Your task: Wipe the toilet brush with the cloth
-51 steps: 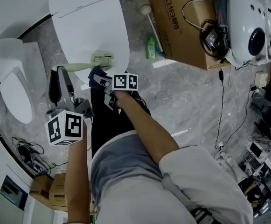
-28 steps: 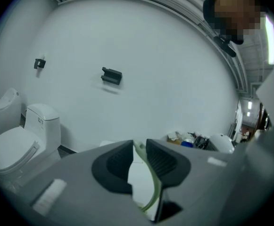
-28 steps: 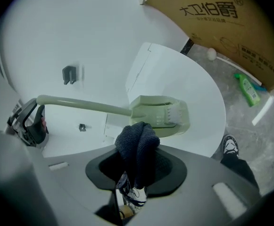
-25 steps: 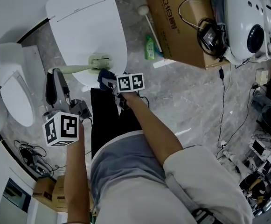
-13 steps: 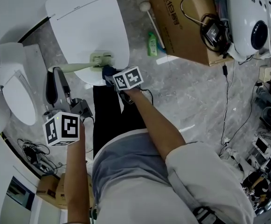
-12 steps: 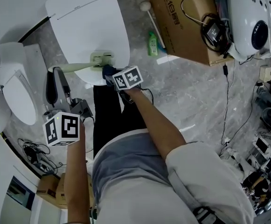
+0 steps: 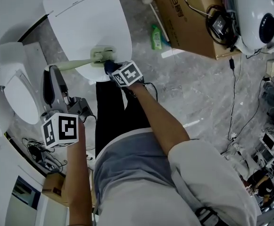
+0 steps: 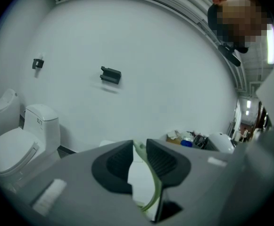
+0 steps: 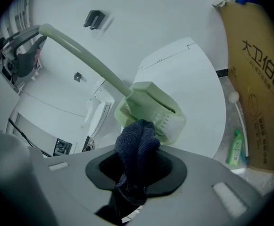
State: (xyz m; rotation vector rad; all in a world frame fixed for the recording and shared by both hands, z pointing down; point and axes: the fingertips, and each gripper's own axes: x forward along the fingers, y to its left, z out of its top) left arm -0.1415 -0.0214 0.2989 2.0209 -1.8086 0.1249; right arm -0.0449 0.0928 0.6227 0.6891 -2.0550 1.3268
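Pressing dark blue cloth (image 9: 136, 145) against pale green toilet brush (image 9: 148, 108) head, right gripper (image 9: 137, 167) clamped the cloth, left gripper (image 8: 139, 160) pinched the brush handle.

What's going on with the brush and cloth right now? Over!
Left gripper shut on brush handle. Right gripper shut on cloth. Cloth up against brush head. Nothing in the way.

The head view looks steeply down from above the person onto the floor (image 7: 198, 93) and a white toilet lid (image 7: 87, 27). The left gripper view faces level toward a far white wall (image 8: 165, 65). The right gripper view sits close to the brush (image 9: 148, 109), sharing the lid and the cardboard box (image 9: 259, 79) with the head view.
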